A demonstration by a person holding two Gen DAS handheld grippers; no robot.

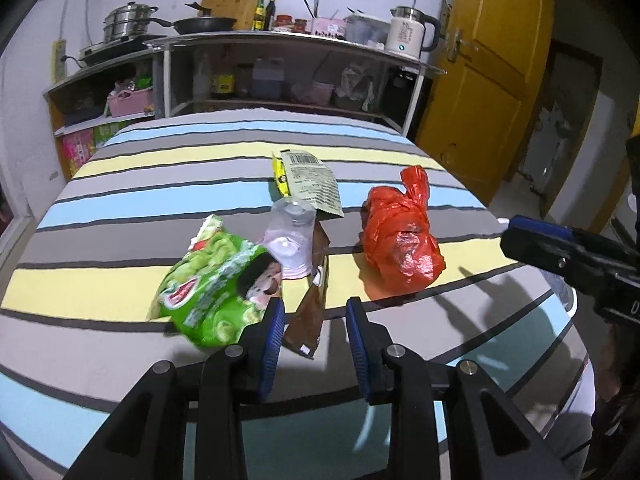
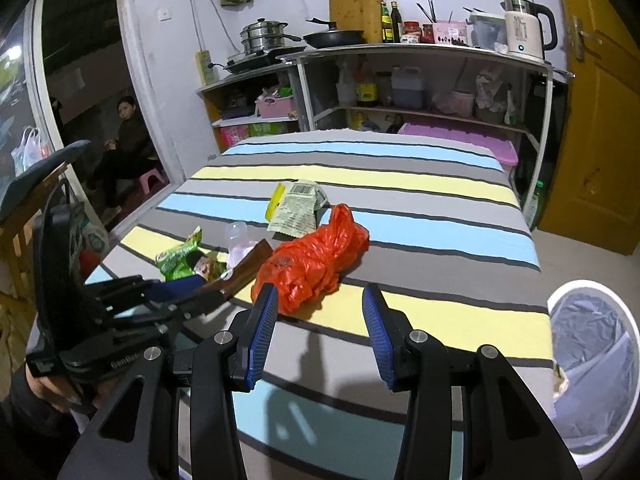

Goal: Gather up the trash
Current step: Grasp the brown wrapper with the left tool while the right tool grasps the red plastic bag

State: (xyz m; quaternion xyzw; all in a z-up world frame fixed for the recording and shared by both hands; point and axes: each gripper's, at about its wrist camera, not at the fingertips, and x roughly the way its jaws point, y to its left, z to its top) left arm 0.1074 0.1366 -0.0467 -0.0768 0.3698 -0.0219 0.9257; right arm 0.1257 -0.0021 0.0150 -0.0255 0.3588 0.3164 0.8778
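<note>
Trash lies on a striped bed cover (image 1: 120, 208): a green snack bag (image 1: 212, 292), a clear plastic cup (image 1: 292, 236), a brown wrapper (image 1: 310, 312), a pale packet with a barcode (image 1: 312, 184) and a crumpled red plastic bag (image 1: 400, 240). My left gripper (image 1: 316, 320) stands open, its blue pads either side of the brown wrapper's near end without pressing on it. The left pad is close to the green bag. In the right wrist view my right gripper (image 2: 320, 304) is open and empty, its left finger just short of the red bag (image 2: 312, 264). The left gripper (image 2: 196, 292) reaches in from the left there.
A white-rimmed bin (image 2: 584, 282) with a grey liner stands on the floor by the bed's right corner. Shelves (image 2: 420, 52) with pans, bottles and a kettle (image 2: 524, 28) rise behind the bed. A yellow door (image 2: 600, 120) is at right. A person (image 2: 124, 140) sits beyond the bed's left side.
</note>
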